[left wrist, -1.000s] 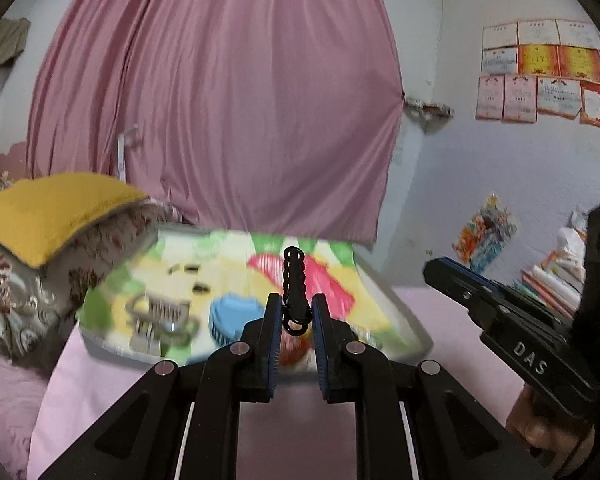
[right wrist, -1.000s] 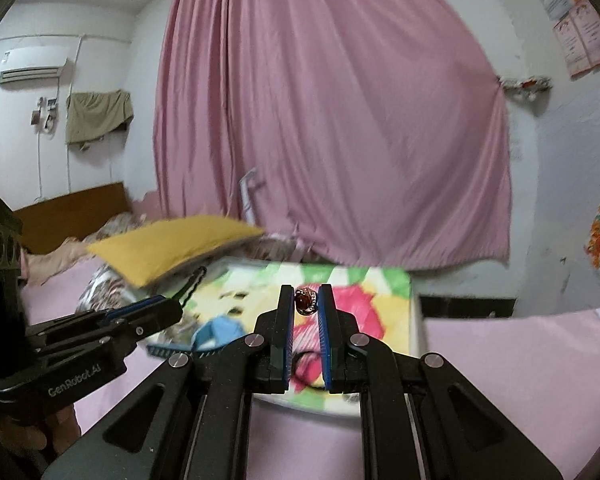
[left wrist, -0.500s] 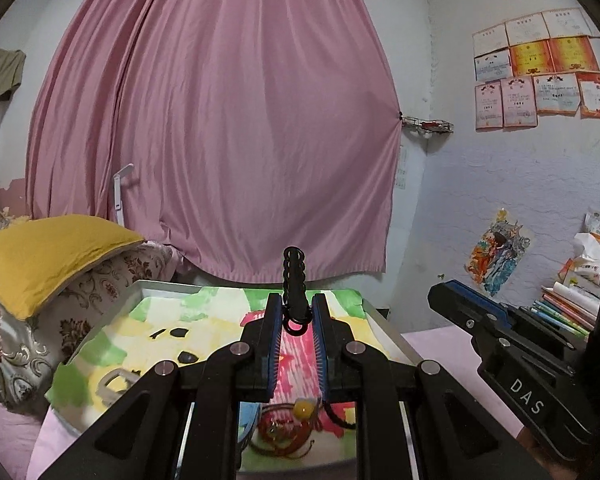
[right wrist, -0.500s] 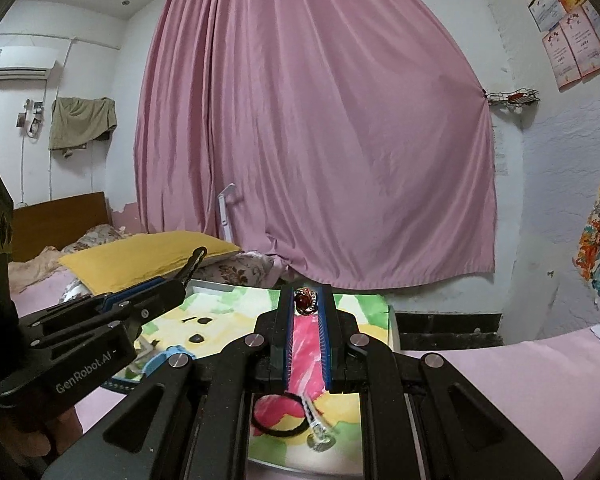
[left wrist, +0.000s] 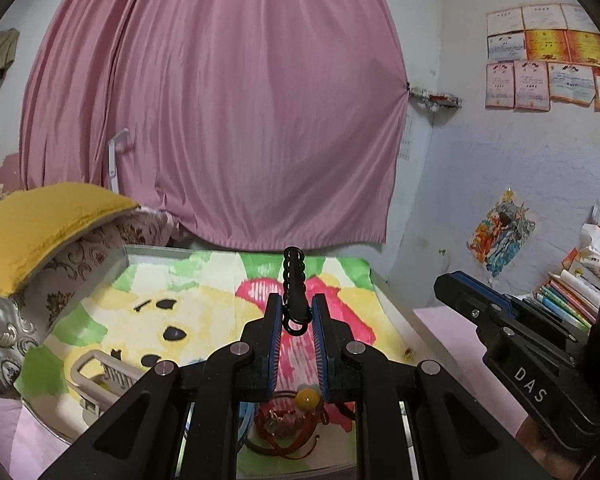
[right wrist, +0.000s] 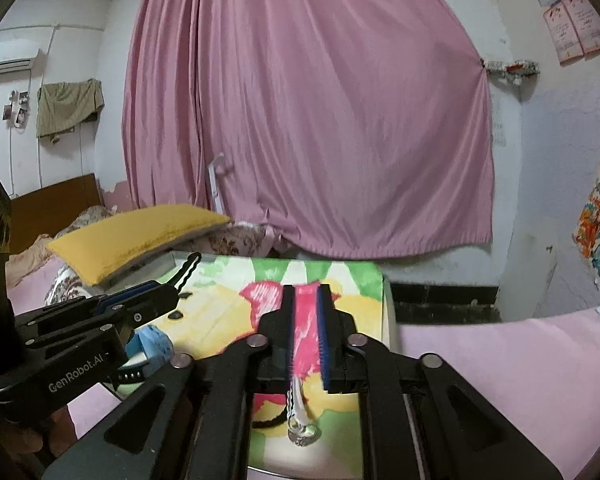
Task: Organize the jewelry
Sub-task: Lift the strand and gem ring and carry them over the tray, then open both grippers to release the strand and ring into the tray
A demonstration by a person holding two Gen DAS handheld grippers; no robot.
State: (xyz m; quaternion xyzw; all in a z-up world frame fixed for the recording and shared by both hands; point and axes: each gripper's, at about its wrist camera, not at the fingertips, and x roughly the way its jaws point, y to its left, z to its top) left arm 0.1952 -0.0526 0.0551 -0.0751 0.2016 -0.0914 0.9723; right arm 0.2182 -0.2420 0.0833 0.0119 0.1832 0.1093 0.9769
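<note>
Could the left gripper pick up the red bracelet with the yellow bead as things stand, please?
Probably not yet: the left gripper is shut on a black clip, though the red bracelet lies uncovered just below.

Black wavy hair clip upright between the left tool's pads, red cord bracelets on the colourful tray below.

Curtain looks like satiny pink cloth, yellow pillow fuzzy, tongs matt black plastic, hair clip glossy.
</note>
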